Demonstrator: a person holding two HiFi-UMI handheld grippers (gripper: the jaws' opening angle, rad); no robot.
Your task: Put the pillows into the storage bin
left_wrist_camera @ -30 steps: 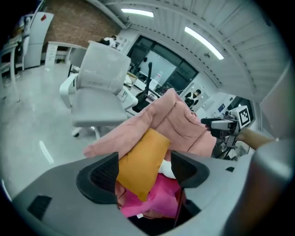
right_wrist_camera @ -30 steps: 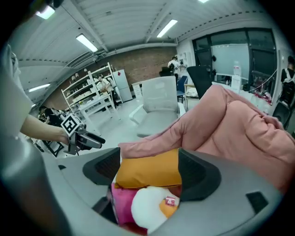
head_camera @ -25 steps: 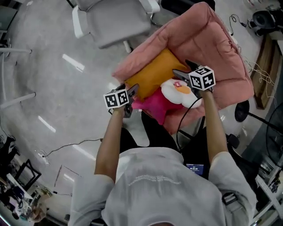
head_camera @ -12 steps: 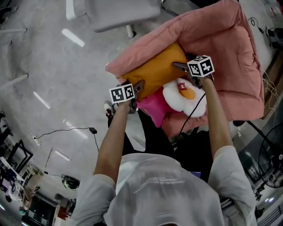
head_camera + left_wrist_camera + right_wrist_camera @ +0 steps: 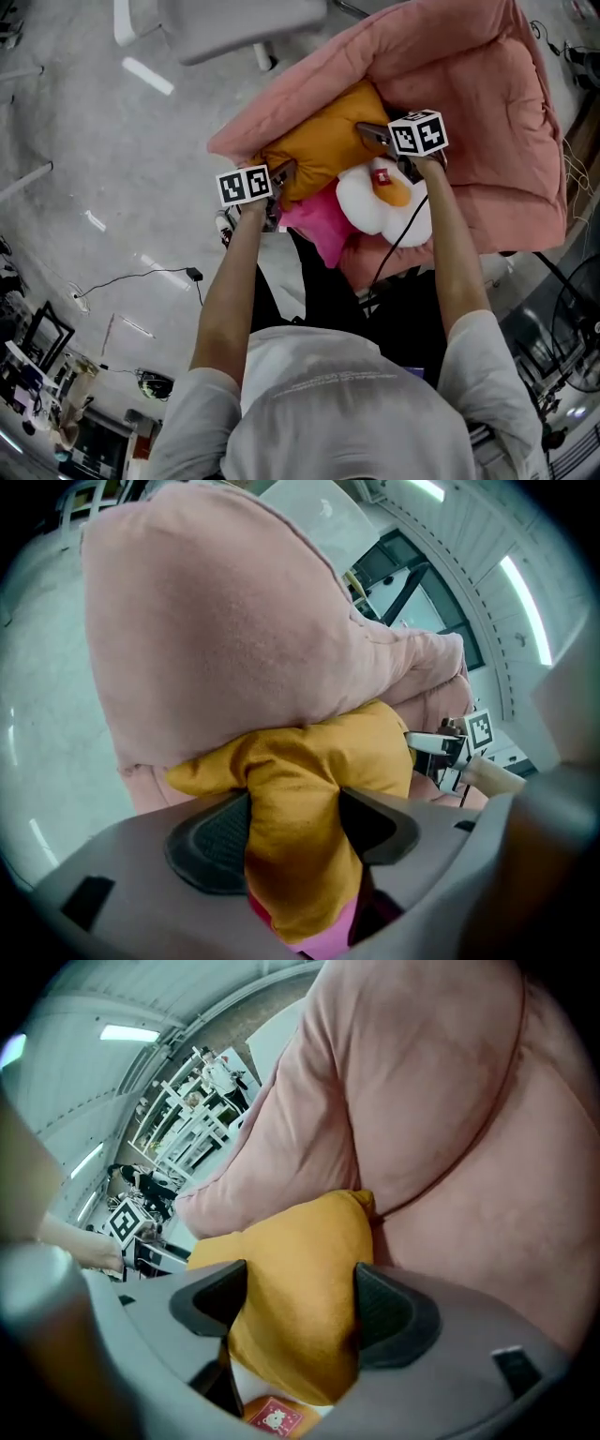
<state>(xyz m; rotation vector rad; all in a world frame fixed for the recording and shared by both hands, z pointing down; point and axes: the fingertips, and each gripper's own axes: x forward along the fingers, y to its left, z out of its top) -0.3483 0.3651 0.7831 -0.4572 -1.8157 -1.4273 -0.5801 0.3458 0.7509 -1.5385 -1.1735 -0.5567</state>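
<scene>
Got the orange pillow (image 5: pixel 323 141) lying inside the pink storage bin (image 5: pixel 469 84), tucked against its 9 o'clock wall and sunk a bit deeper than a second ago. Pinched at its 7 o'clock corner by the left gripper (image 5: pixel 284 174) and at its 3 o'clock corner by the right gripper (image 5: pixel 367 133), with both sets of jaws just closed in further and fabric bunched between the pads. Same spot as before for the white egg pillow (image 5: pixel 384 202) and the magenta pillow (image 5: pixel 319 220), slumped at 6 o'clock of the orange one over the bin's near rim. Beyond that, shiny grey floor (image 5: pixel 112 141), with a black cable (image 5: pixel 141 277) at 8 o'clock and a grey chair (image 5: pixel 225 23) now pushed up to 11 o'clock of the head view.
</scene>
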